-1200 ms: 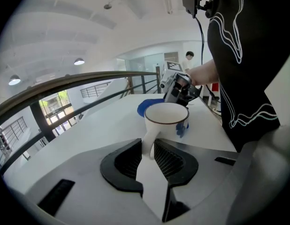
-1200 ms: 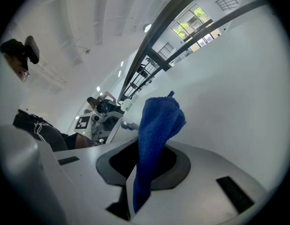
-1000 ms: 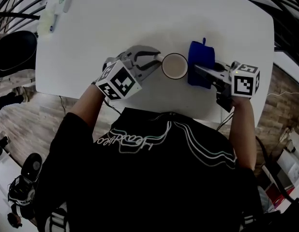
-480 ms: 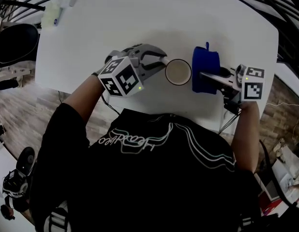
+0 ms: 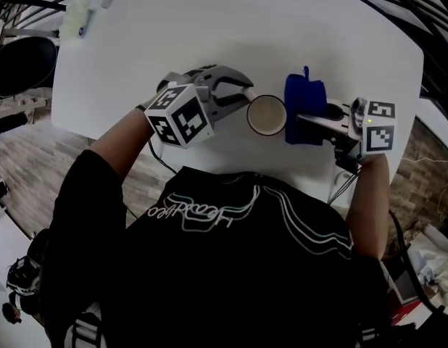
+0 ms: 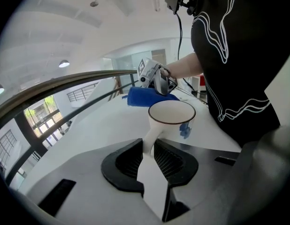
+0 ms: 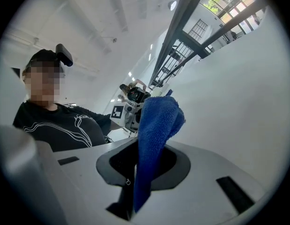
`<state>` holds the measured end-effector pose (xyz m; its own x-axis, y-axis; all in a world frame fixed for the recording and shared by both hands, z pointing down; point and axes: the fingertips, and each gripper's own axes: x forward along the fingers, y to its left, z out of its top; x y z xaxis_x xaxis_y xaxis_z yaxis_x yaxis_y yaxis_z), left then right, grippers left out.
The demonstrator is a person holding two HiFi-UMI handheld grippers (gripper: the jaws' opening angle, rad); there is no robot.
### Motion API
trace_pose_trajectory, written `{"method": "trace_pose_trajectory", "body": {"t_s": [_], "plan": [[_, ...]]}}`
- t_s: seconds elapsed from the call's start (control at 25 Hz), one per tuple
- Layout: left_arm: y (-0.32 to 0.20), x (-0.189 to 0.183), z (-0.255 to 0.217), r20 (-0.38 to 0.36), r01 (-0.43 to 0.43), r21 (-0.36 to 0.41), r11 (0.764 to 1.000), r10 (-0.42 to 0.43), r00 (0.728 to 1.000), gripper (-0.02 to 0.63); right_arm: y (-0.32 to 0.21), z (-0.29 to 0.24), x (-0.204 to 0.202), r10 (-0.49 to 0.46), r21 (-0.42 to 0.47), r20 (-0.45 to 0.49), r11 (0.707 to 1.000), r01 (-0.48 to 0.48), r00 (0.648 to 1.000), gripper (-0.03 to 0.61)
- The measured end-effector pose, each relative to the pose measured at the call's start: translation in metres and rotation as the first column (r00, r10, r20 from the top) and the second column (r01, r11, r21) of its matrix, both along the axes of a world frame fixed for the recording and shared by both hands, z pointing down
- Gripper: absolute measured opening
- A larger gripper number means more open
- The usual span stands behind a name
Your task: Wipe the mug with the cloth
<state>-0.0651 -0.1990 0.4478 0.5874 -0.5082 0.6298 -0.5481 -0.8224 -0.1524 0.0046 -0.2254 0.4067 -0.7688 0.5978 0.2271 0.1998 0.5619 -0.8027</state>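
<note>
The white table fills the upper half of the head view. Its near edge runs just above your black shirt, which takes up the lower half. Your left gripper sits left of centre and reaches toward the right. Your right gripper comes in from the right edge and reaches toward the left.

Between them, at the middle of the frame, the blue cloth is bunched in the right gripper, whose jaws are clamped on it. In the right gripper view the fabric rises from between the pads as a thick fold at centre frame.

Just left of the cloth is the mug, upright, white with a dark rim. Whether it touches the cloth cannot be told from above. The left gripper's jaws are closed on the mug's handle, at the centre of the left gripper view.

At the table's upper left corner lie some small pale objects.
</note>
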Motion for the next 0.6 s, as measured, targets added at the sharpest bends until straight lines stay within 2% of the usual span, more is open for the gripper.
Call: {"method": "trace_pose_trajectory", "body": {"t_s": [0.12,0.6], "plan": [[-0.004,0.002,0.000,-0.014,0.011,-0.001,1.000,-0.011,1.000,0.078,0.000,0.007,0.001,-0.017,0.001,-0.023,1.000,0.017,1.000,0.054],[-0.011,0.012,-0.002,-0.043,0.022,-0.004,1.000,-0.022,0.999,0.074,0.005,0.041,0.008,-0.075,0.102,-0.172,0.990,0.093,0.982,0.054]]}}
